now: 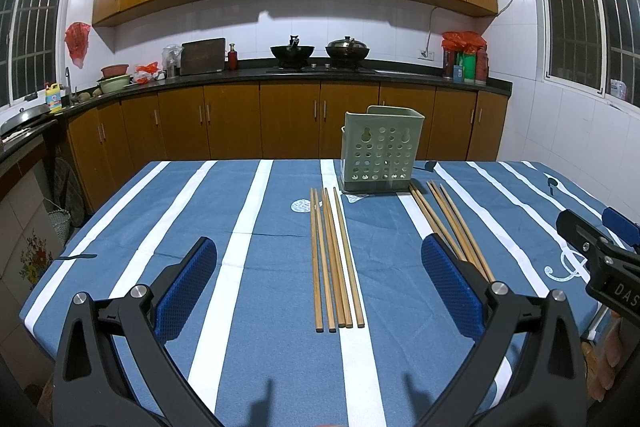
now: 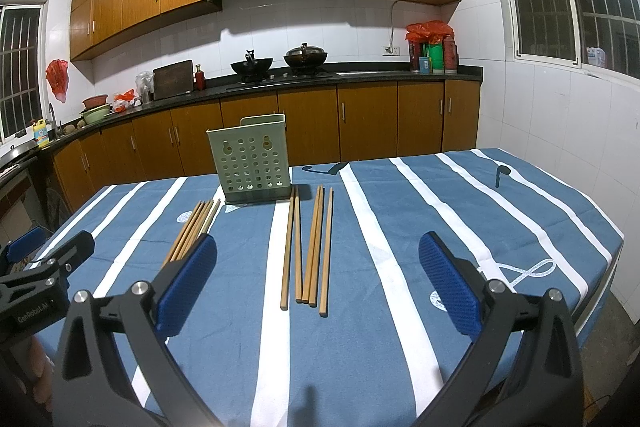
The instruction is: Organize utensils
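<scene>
Both the left tool [image 1: 318, 277] and right tool [image 2: 318, 273] hang spread, empty. Pinch 1 chopstick bundle [image 1: 335, 259] mid-length, then tip it upright into the green holder [image 1: 382, 151].

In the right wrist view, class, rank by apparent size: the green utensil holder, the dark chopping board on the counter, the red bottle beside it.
1. Green utensil holder, though nearness inflates it.
2. Chopping board.
3. Red bottle.
</scene>
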Motion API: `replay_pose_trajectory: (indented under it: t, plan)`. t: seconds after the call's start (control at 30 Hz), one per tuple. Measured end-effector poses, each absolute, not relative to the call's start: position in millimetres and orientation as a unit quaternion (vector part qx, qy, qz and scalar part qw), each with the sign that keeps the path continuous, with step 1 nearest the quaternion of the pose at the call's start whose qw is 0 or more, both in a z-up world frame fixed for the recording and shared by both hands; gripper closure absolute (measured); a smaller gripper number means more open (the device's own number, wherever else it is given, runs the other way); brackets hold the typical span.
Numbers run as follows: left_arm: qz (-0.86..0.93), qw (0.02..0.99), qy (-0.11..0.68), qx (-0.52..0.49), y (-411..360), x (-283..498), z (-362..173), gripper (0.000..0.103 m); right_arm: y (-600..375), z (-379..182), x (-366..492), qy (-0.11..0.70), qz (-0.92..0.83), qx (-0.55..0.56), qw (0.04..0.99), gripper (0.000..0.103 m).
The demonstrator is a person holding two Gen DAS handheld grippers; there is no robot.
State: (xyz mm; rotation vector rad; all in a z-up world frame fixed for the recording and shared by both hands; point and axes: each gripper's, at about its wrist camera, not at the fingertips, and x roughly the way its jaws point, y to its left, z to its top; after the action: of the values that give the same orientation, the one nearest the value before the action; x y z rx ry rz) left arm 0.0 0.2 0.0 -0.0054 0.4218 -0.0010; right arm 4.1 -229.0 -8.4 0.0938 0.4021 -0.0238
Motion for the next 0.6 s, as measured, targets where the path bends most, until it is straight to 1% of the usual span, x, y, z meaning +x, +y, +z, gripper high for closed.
replay_pose_trajectory:
  t: [0.6]
  plan:
    - [0.0, 0.978, 0.21, -0.003, -1.9, 1.8, -2.2, 0.002, -228.4, -9.4, 5.0, 0.2, -0.012, 0.046, 0.979, 0.004]
